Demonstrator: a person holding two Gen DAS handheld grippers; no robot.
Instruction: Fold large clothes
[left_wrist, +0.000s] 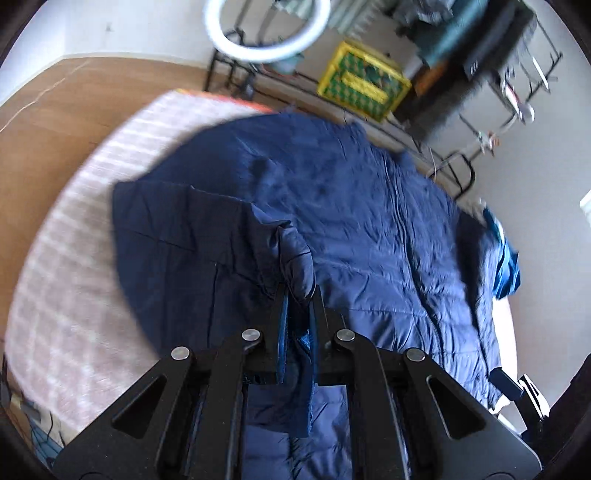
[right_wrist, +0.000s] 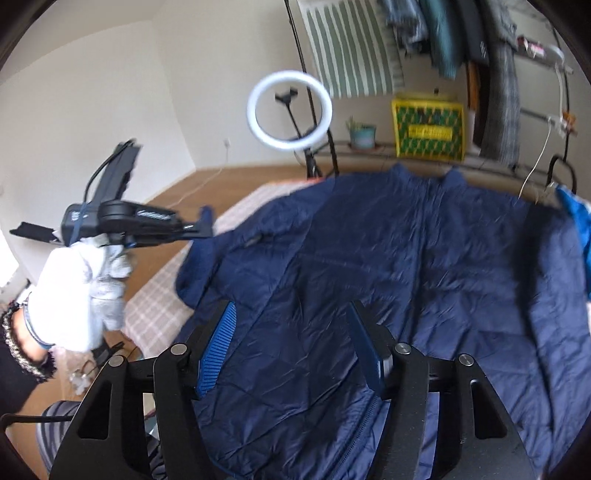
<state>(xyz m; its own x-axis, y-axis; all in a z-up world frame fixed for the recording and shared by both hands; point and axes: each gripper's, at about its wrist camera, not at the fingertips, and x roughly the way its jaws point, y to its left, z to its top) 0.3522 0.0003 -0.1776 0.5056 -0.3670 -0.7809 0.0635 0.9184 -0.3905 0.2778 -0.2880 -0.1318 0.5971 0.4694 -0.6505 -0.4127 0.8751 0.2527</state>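
Across the checked bed cover (right_wrist: 155, 291) the navy padded jacket (right_wrist: 406, 258) lies spread front-up, collar toward the far edge, its body not yet folded. One sleeve (left_wrist: 291, 254) is pinched in the left tool (left_wrist: 297, 295), clamped tight and lifted off the cover. Right tool (right_wrist: 291, 325) hangs jaws apart over the hem, holding nothing. Judged from this, folding has barely begun: sleeves and body remain.

White walls (right_wrist: 110, 92), a wooden floor (left_wrist: 74, 96), a ring light (right_wrist: 289, 109) and a yellow crate (right_wrist: 428, 127) near hanging clothes (right_wrist: 461, 33).
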